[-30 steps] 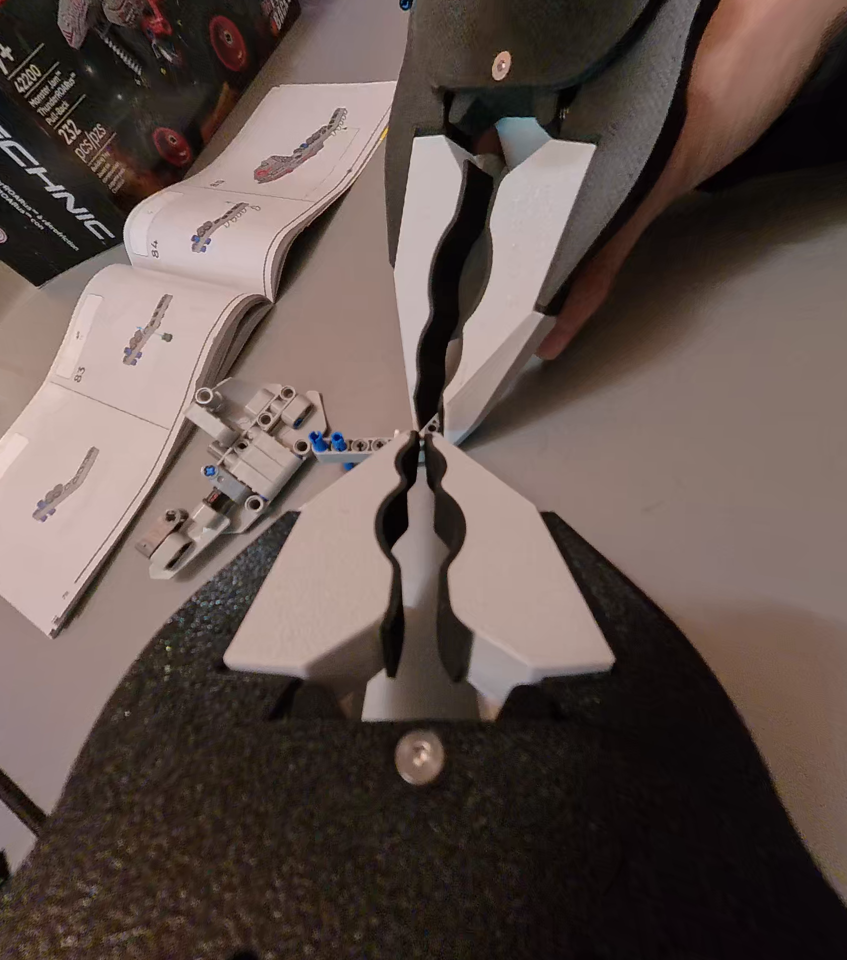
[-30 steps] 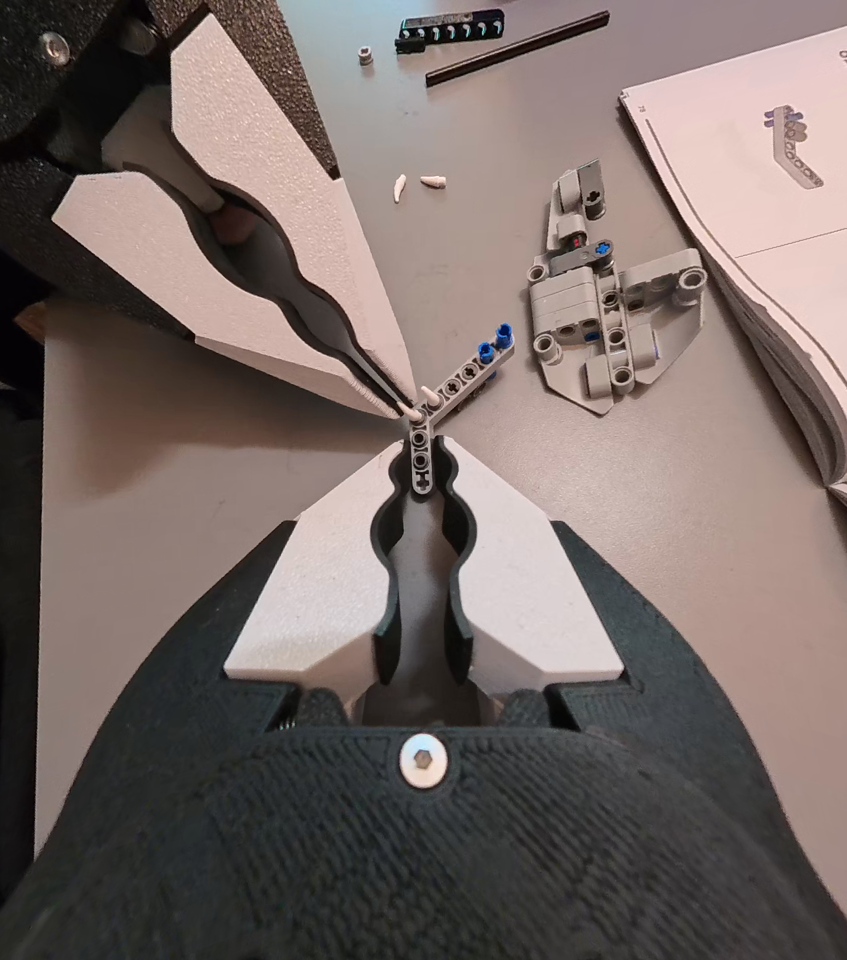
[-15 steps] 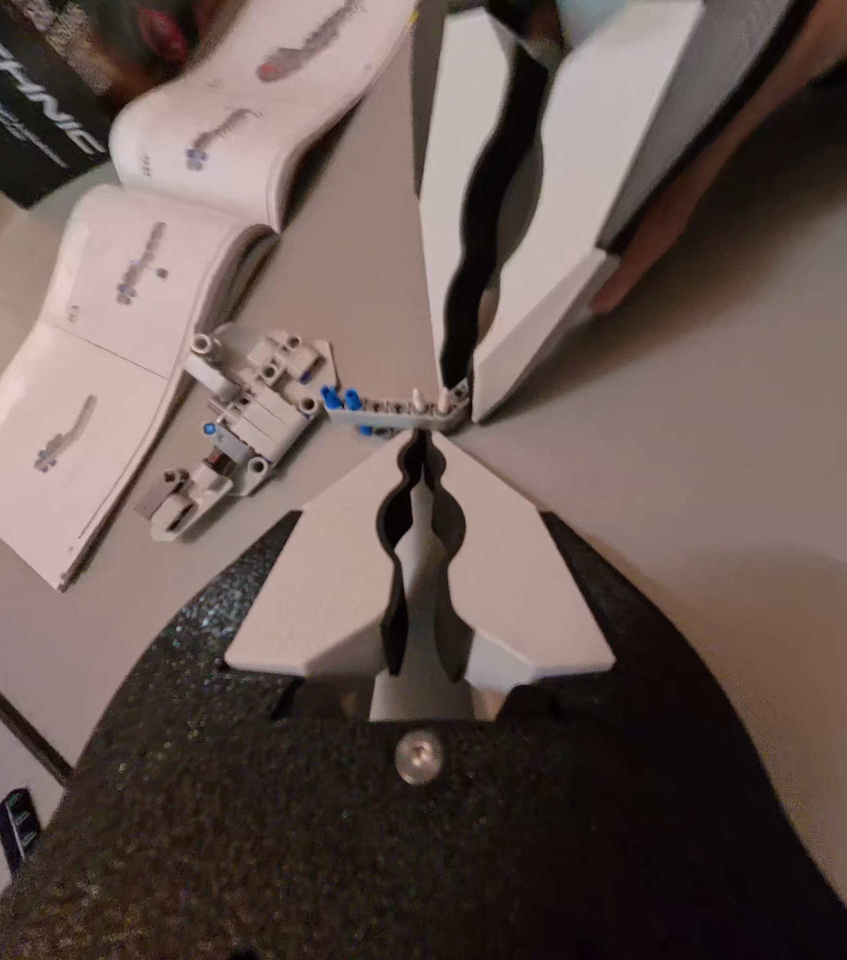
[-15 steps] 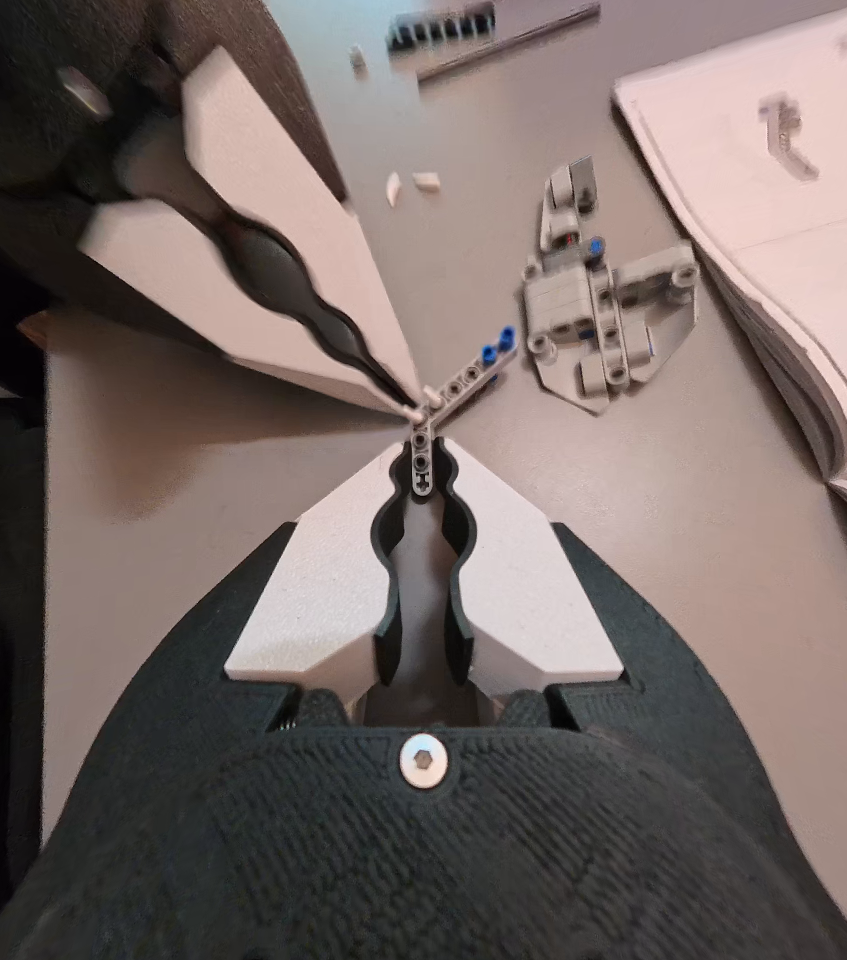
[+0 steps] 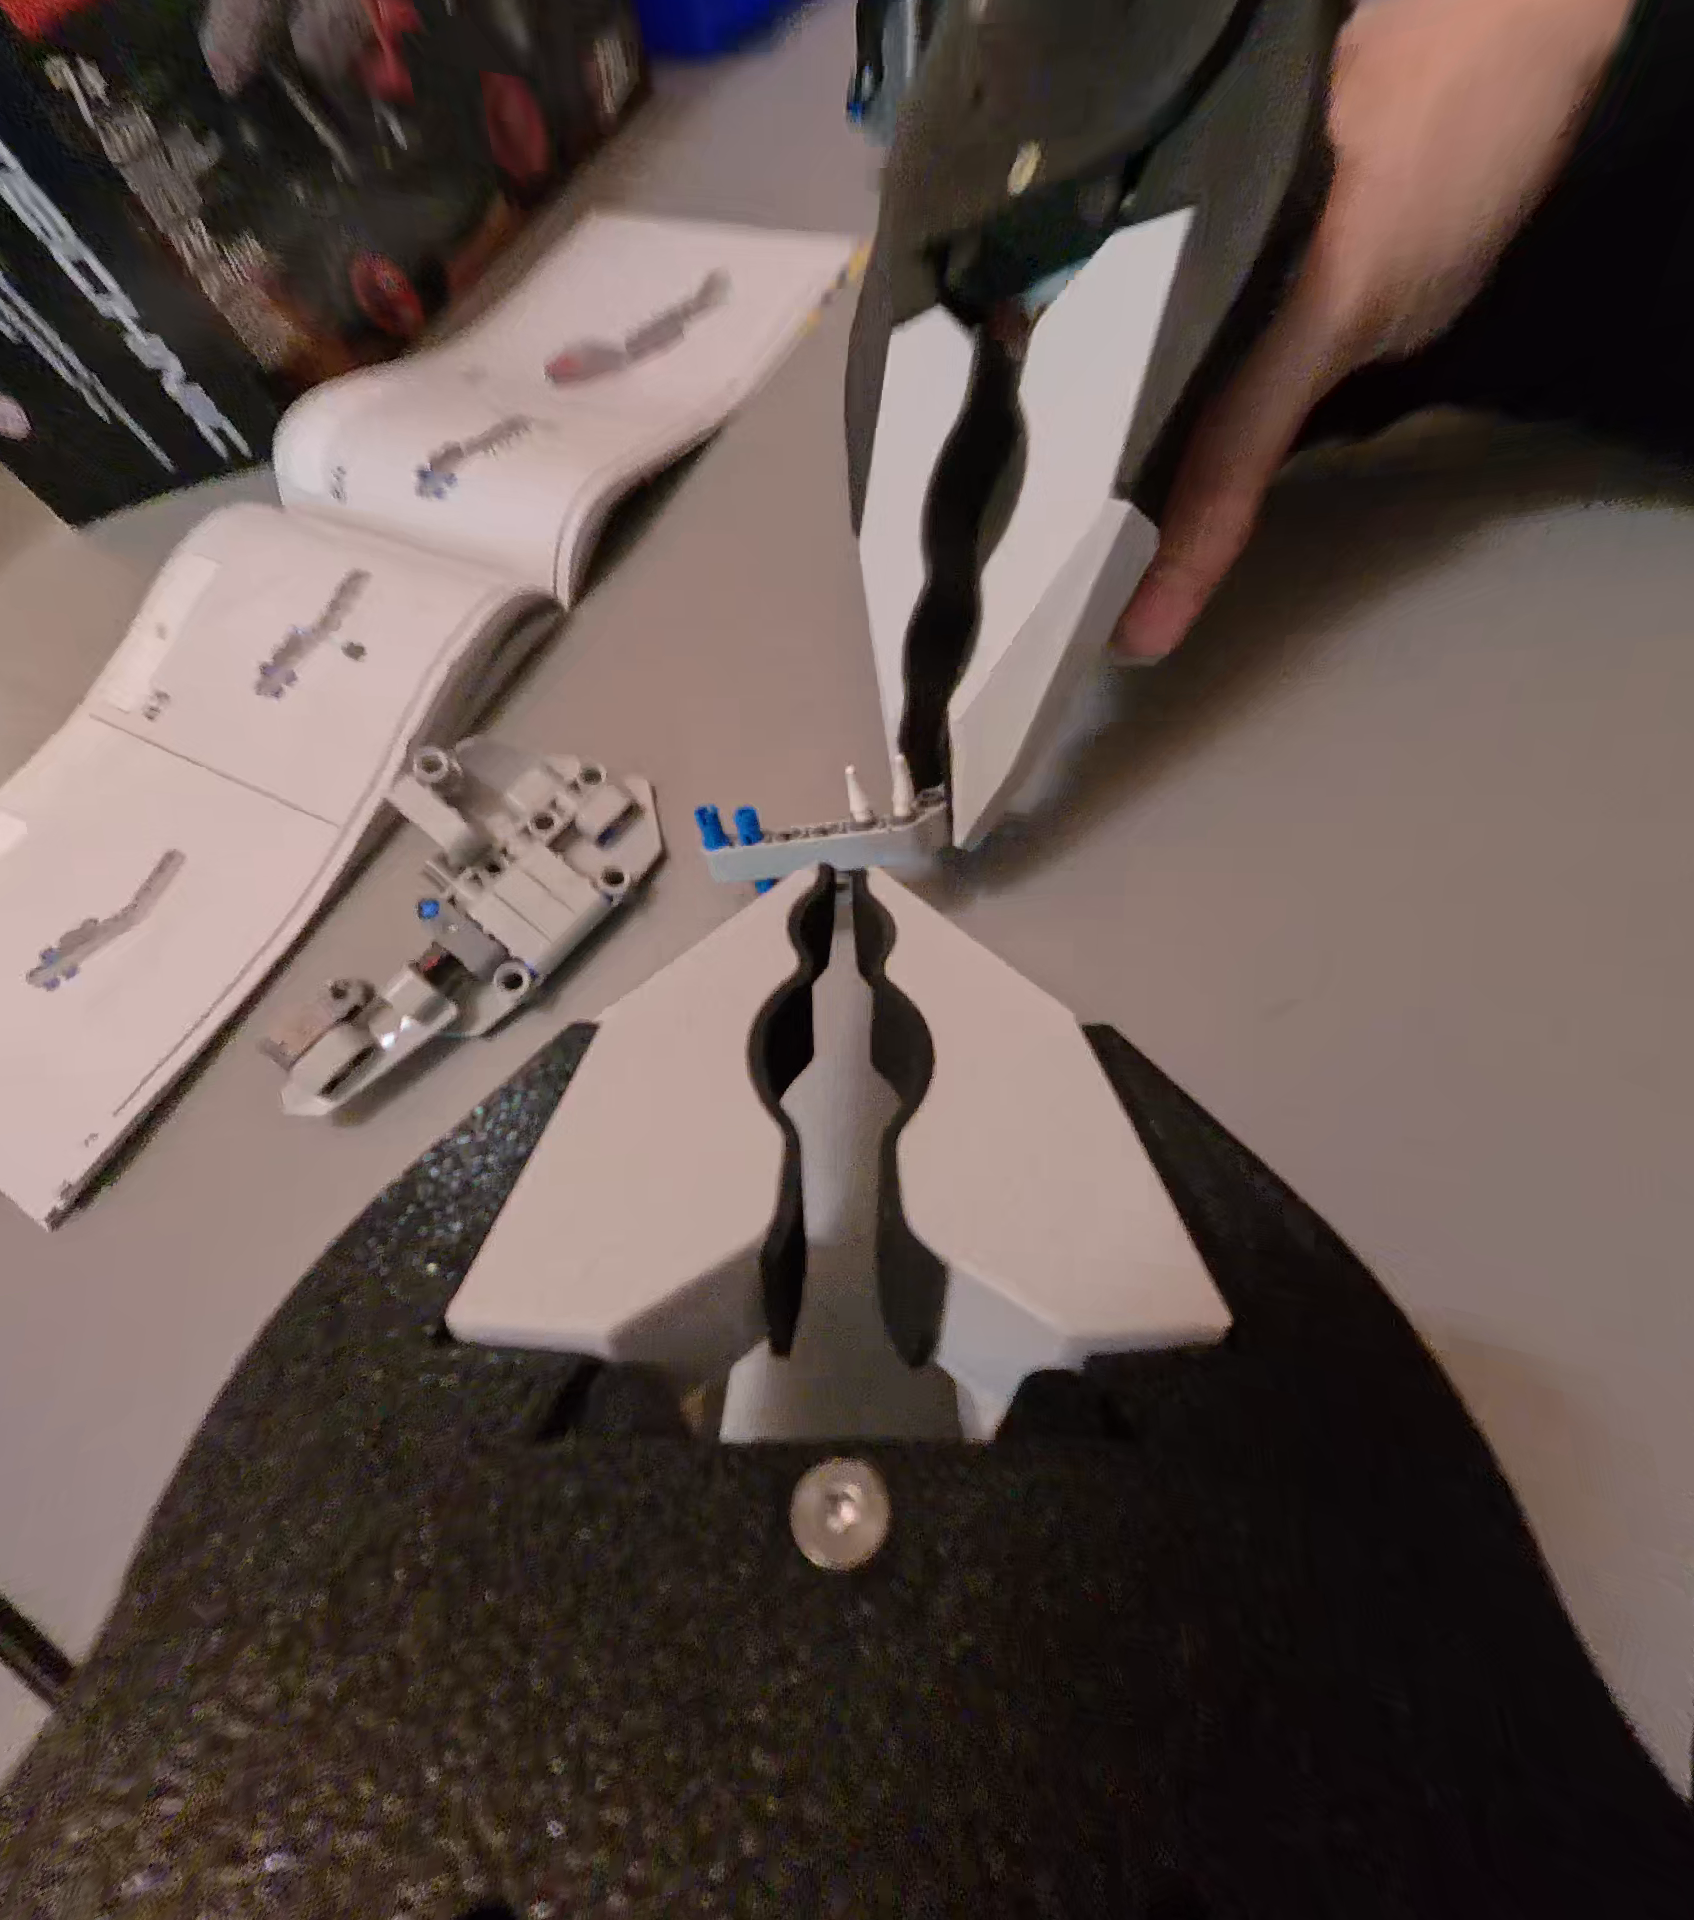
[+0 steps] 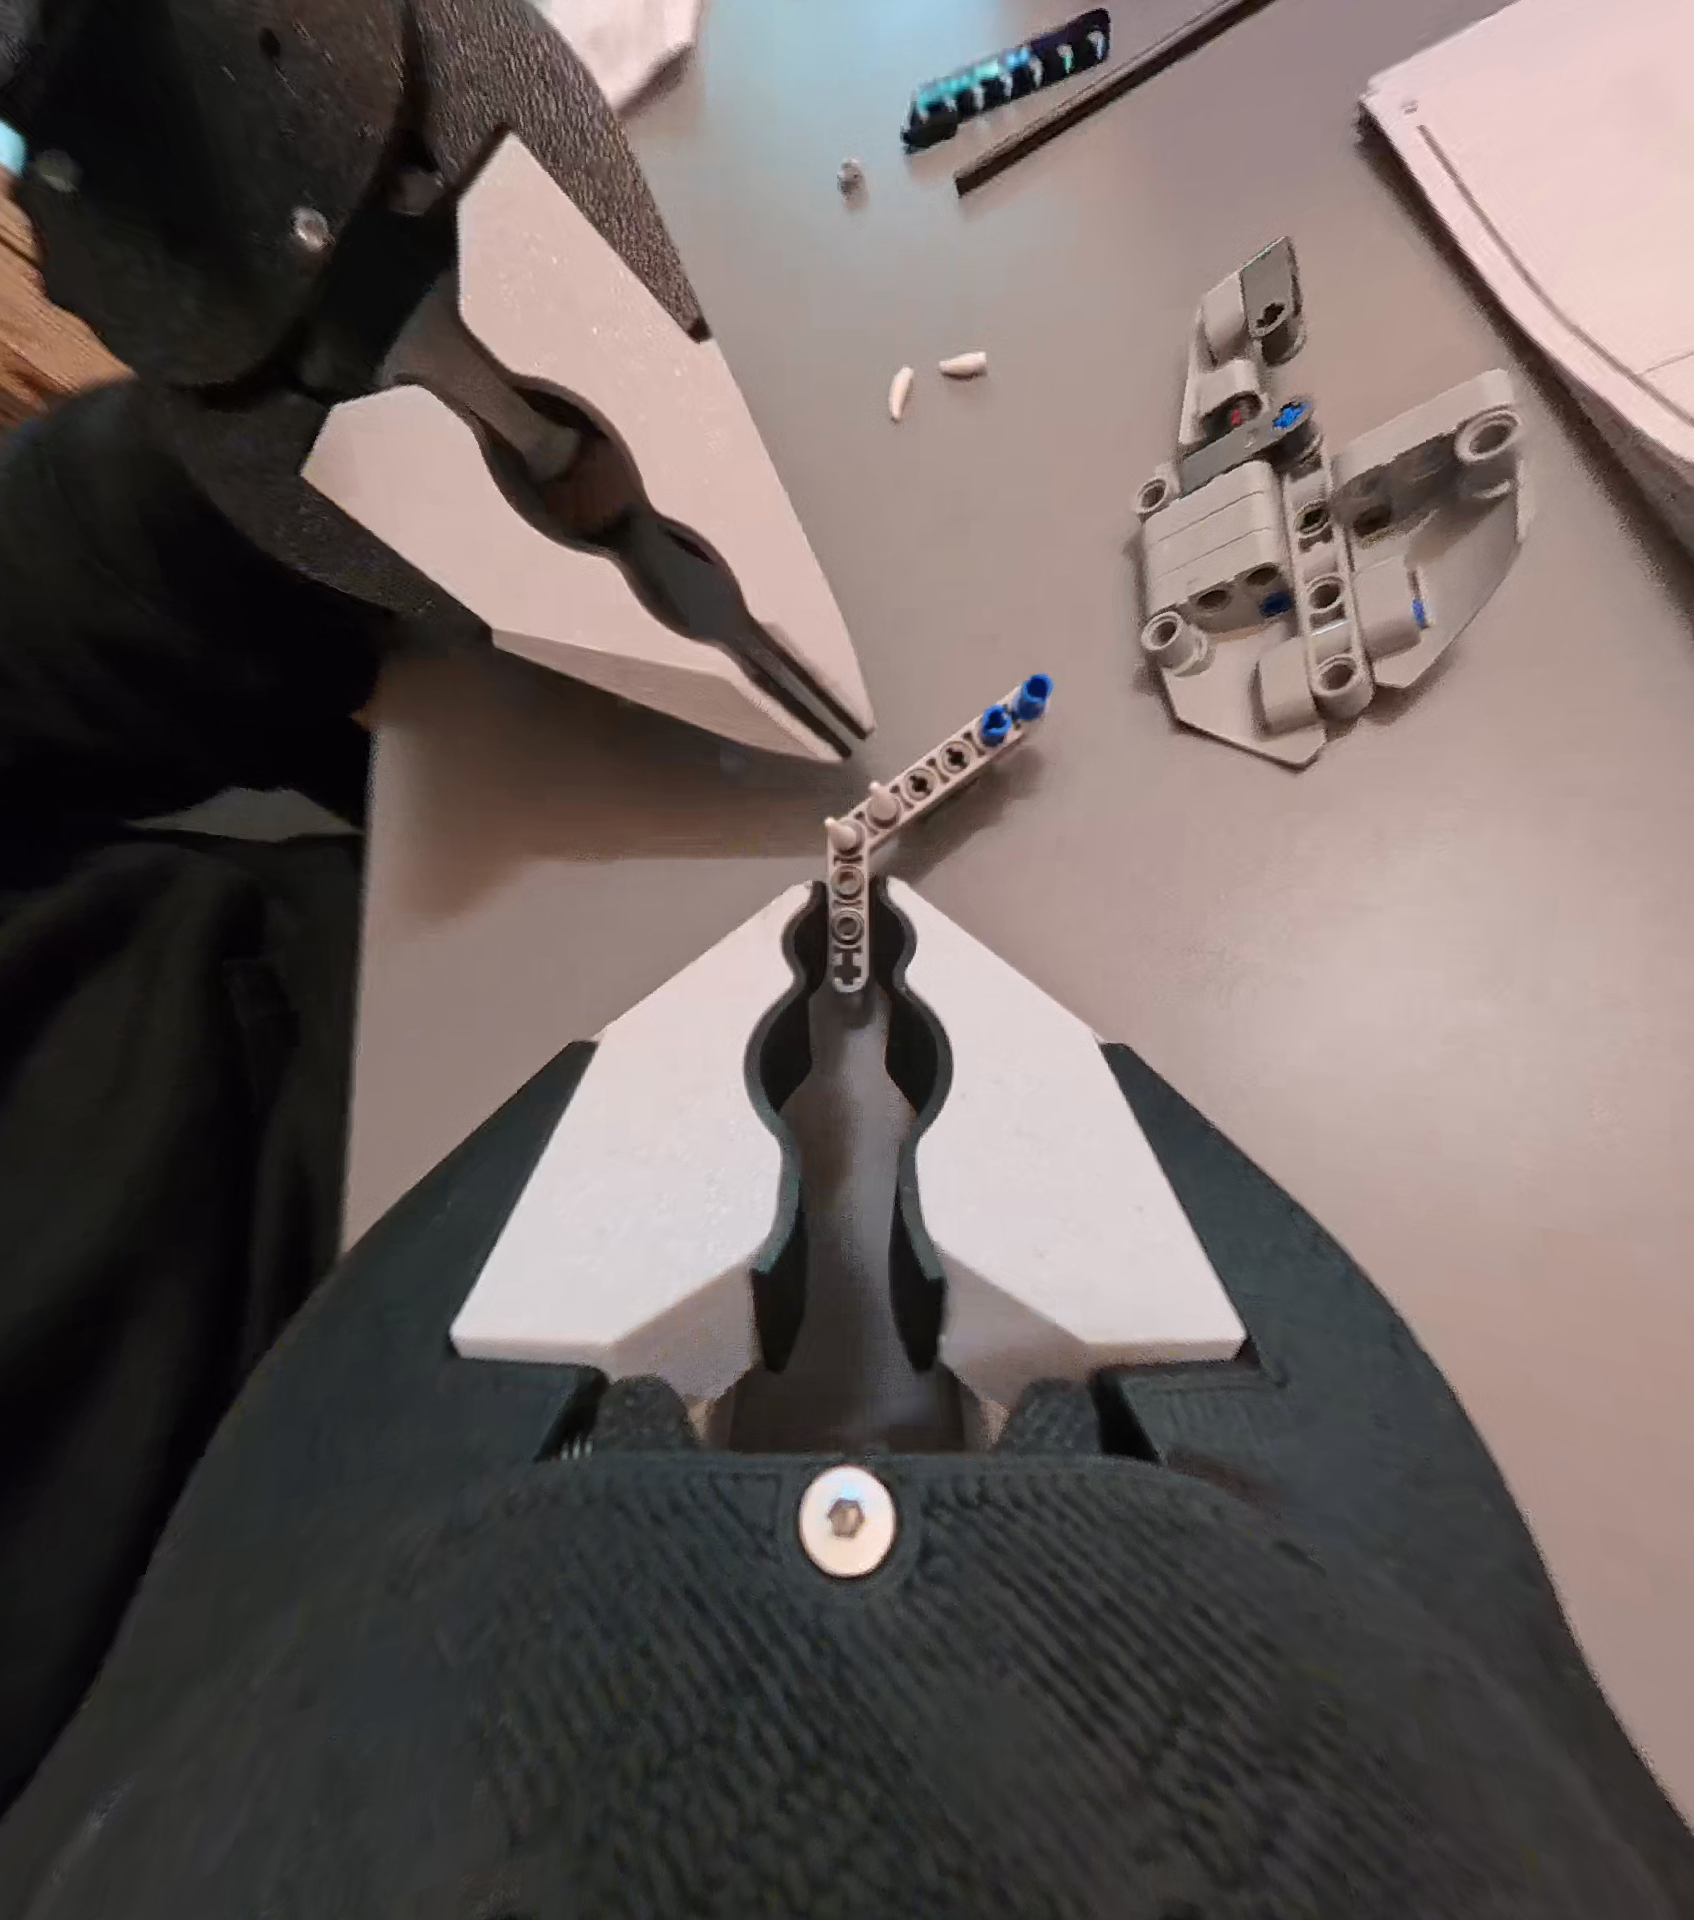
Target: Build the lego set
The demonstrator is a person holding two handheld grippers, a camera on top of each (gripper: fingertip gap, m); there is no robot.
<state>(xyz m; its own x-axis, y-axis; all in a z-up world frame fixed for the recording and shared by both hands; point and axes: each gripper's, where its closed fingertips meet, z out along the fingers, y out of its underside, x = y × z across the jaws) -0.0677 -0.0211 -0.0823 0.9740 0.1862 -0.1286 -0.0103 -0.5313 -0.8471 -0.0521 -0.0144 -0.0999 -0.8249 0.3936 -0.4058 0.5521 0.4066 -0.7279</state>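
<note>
The right gripper (image 6: 851, 906) pinches the bent grey beam's (image 6: 910, 795) short arm above the table (image 6: 1238, 1039) near its edge — presenting its pegs (image 6: 858, 821) — while the left gripper (image 6: 848, 732), pressed together and empty, hangs just beside.

Hobby desk: grey tabletop (image 5: 1342, 935), open instruction booklet (image 5: 251, 727), set box (image 5: 147, 208)

A grey angled beam (image 6: 882, 831) sits at centre frame in the right wrist view, its short arm pinched between the right gripper (image 6: 848, 899) tips. Two pale pins (image 6: 858, 821) stand near the bend; two blue pins (image 6: 1014, 707) cap the far end. A grey sub-assembly (image 6: 1321, 551) lies flat at upper right, apparently part-built, with two loose teeth (image 6: 931, 376) above centre.
</note>
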